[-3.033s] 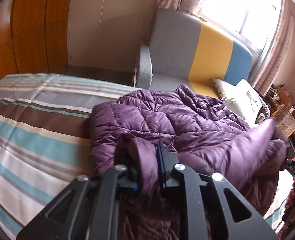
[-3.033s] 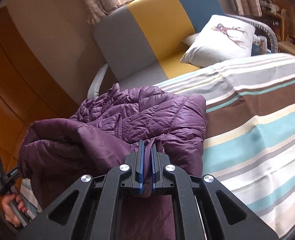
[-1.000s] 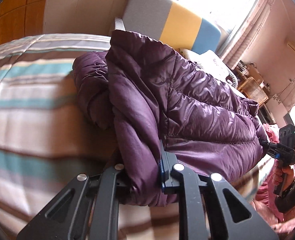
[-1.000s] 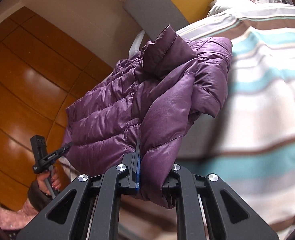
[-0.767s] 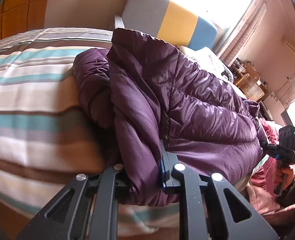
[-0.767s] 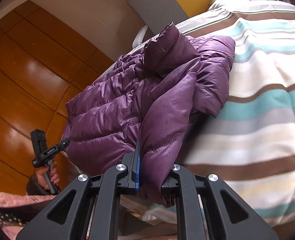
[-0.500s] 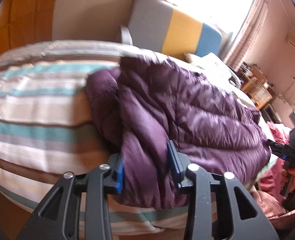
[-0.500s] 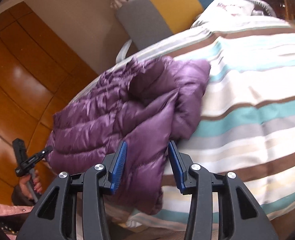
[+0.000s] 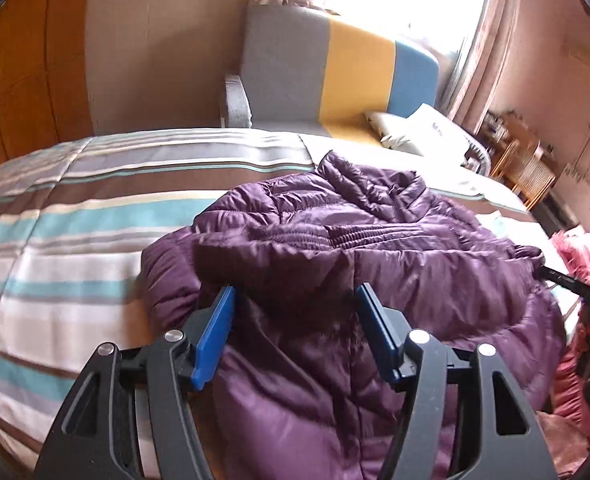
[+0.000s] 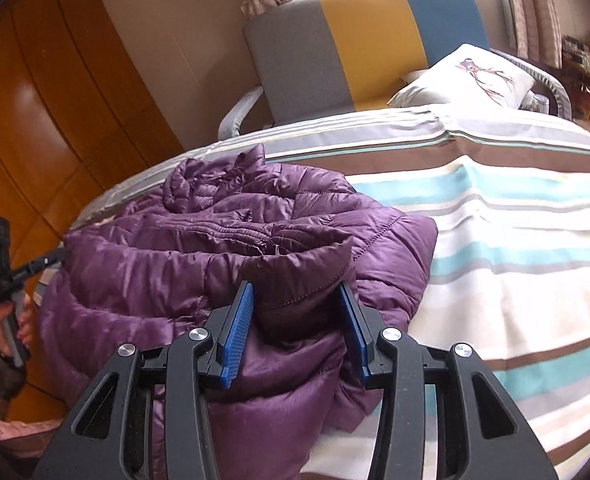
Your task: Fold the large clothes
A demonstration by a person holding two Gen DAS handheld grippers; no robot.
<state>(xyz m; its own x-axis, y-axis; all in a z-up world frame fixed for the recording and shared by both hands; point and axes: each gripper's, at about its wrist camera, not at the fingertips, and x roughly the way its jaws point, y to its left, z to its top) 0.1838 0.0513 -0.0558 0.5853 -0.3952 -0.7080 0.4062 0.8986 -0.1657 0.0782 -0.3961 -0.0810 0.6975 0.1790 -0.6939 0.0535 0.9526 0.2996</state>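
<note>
Purple puffer jacket [image 9: 375,248] lies bunched on the striped bed [image 9: 75,240], near its front edge, lower part hanging over the edge. Behind the bed: grey-yellow-blue sofa [image 10: 375,40] with a white cushion [image 10: 467,76] on it. Left tongs [image 9: 295,332] and right tongs [image 10: 297,322] both spread apart, blue pads straddling a jacket fold without clamping it.
</note>
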